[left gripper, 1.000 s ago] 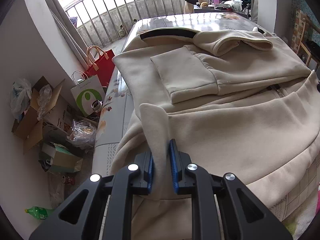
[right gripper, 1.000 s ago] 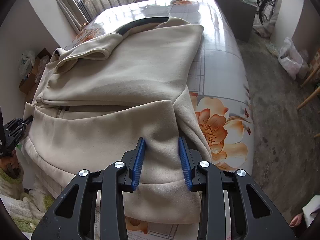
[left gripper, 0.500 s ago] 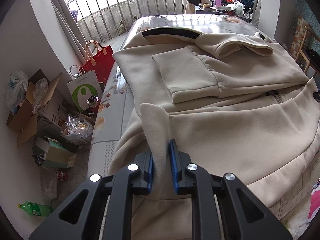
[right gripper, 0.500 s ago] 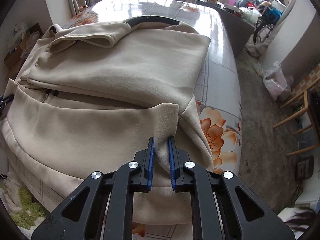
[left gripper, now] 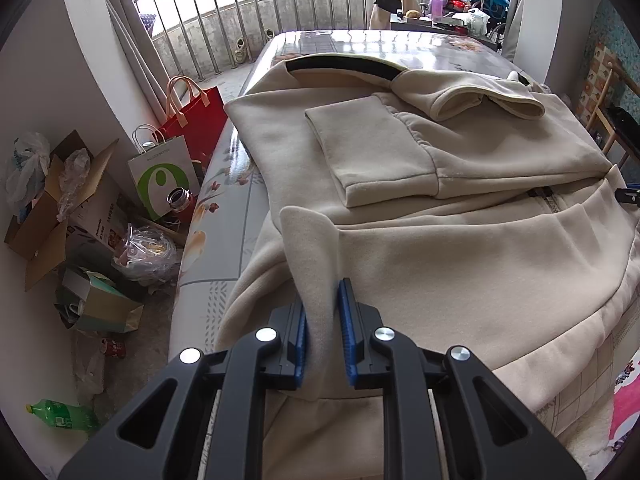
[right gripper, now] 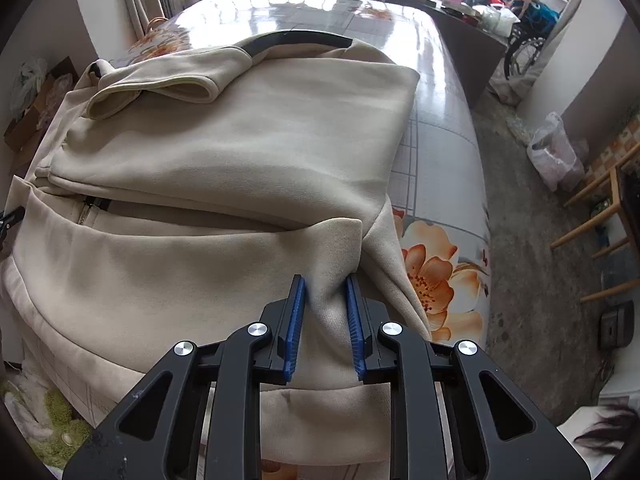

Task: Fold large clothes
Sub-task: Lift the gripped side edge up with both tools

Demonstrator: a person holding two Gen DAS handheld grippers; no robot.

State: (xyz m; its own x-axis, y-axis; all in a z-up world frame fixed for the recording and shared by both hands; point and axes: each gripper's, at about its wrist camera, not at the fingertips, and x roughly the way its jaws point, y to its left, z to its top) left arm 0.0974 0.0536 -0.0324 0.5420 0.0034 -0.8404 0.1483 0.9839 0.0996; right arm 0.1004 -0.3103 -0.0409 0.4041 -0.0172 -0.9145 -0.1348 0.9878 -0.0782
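Note:
A large beige zip jacket [left gripper: 440, 248] lies spread on the glossy floral table [left gripper: 224, 240], its sleeves folded across the body and a dark collar at the far end. My left gripper [left gripper: 322, 292] is shut on the jacket's near left hem corner, which stands up in a fold between the blue pads. In the right wrist view the same jacket [right gripper: 240, 132] fills the table [right gripper: 440, 160]. My right gripper [right gripper: 325, 284] holds the near right hem corner. Its jaws are opening, and the bunched cloth still fills the gap and touches both pads.
On the floor left of the table stand a red bag [left gripper: 200, 116], a white paper bag [left gripper: 162, 176], a cardboard box [left gripper: 48, 216] and a green bottle [left gripper: 60, 414]. A wooden chair [right gripper: 600, 220] and a plastic bag [right gripper: 554, 152] are on the right. A railing [left gripper: 280, 12] closes the far end.
The right gripper's jaws closed from wide apart onto the right hem corner, then widened a little with the cloth still between them. The left gripper kept its grip and barely moved.

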